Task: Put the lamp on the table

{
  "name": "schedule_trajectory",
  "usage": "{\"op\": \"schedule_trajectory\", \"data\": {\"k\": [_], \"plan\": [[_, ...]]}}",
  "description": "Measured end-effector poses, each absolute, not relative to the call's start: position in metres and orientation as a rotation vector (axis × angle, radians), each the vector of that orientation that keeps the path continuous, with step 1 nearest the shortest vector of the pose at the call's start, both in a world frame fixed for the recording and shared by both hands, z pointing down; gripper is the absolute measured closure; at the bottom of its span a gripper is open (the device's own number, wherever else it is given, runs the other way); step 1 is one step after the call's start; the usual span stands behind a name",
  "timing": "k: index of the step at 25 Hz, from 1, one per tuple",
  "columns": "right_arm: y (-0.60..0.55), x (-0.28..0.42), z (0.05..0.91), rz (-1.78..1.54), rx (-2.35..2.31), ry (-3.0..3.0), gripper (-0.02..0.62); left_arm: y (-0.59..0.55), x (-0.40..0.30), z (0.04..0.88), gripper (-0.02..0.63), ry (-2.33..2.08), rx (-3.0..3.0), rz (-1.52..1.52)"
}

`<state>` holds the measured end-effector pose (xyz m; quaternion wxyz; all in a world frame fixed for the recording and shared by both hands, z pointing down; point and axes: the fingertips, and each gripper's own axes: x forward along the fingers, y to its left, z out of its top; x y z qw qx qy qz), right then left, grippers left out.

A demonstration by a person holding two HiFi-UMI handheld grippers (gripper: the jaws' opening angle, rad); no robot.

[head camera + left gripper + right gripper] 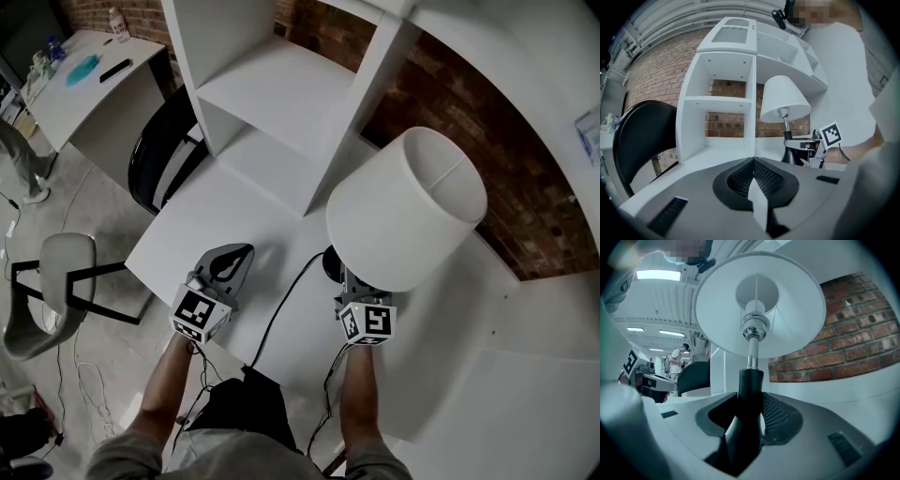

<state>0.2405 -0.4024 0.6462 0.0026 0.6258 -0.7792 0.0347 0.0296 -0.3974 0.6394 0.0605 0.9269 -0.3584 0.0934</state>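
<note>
Lamp [405,211], black stem gripped by right tongs [749,420] over white table [187,234], left tongs [753,180] closed together, holding nothing

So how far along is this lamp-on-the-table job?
Nearly there, I'd say. Done: the lamp stands upright over the white table. In hand: the right gripper has its jaws clamped on the lamp's black stem, while the left gripper sits beside it, shut and empty. Left: I can't tell whether the base rests on the table yet, and the jaws have not let go.
</note>
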Motion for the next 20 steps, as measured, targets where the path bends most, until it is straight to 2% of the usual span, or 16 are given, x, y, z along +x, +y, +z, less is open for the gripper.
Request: {"op": "schedule_trajectory", "data": {"k": [20], "plan": [[-0.397,0.237,0.65,0.042,1.977,-2.43,0.422,-0.385,0.026,0.652,0.603,-1.073,2.842,0.228]]}}
